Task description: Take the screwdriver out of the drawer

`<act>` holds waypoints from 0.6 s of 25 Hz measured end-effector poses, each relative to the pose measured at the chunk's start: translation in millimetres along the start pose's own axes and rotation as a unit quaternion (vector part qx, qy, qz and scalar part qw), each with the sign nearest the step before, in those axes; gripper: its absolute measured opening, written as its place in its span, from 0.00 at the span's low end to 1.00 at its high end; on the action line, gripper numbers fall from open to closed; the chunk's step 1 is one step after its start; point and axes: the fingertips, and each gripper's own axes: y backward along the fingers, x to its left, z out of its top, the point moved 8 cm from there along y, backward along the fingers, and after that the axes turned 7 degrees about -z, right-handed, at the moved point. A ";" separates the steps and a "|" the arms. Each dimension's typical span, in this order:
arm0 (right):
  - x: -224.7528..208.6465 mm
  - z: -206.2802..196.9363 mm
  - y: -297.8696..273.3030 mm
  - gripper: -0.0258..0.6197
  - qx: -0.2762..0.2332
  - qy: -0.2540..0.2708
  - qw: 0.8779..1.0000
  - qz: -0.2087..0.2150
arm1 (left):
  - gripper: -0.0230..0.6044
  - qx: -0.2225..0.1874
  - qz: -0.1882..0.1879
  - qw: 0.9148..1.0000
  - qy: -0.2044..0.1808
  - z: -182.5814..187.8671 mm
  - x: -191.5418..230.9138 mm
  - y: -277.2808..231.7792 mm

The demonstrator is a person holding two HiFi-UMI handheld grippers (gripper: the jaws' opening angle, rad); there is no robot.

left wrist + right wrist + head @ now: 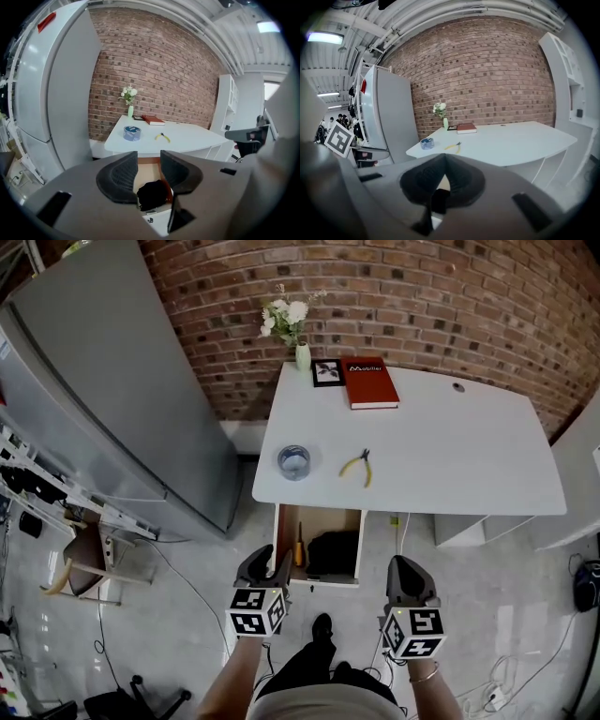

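The fingers (117,176) of the left gripper (149,157) stand apart with nothing between them. Through the gap shows the inside of the open drawer (323,518). The fingers (461,180) of the right gripper (444,157) are closed tip to tip and grip nothing. Each gripper is held in one of the person's hands, low at the near side of the scene. The left one hangs just in front of the drawer's near left corner. The right one is off to the right of the drawer, apart from it.

The drawer is pulled out toward the person from under the near edge of the white desk (450,456), at its left end. The screwdriver (299,546) lies in it along the left wall, with its yellow-orange handle lengthwise from near to far. Neither gripper touches it. A black bundle (334,552) fills the right part of the drawer, just beside the screwdriver; what it is cannot be told.

On the desk, a bluish roll of tape (293,462) sits near the left near edge. Pliers (357,465) with yellow handles lie to its right. At the far edge lie a red book (372,382) and, touching its left side, a small dark picture frame (328,372). Left of the frame a pale vase (303,356) stands upright and holds white flowers (284,317). Behind the desk runs a brick wall (422,296), and a tall grey refrigerator (122,399) stands to the left.
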 end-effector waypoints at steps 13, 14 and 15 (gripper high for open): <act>3.1 -8.6 -35.3 0.04 0.015 0.000 1.000 0.006 | 0.28 0.021 -0.005 1.000 0.003 -10.0 16.1 -30.8; 3.3 -10.6 -38.1 0.04 0.017 0.000 1.000 0.009 | 0.28 0.022 -0.003 1.000 0.004 -11.5 16.4 -32.2; 3.7 -12.3 -40.8 0.04 0.019 0.000 1.000 0.012 | 0.28 0.023 0.000 1.000 0.006 -13.0 16.5 -33.3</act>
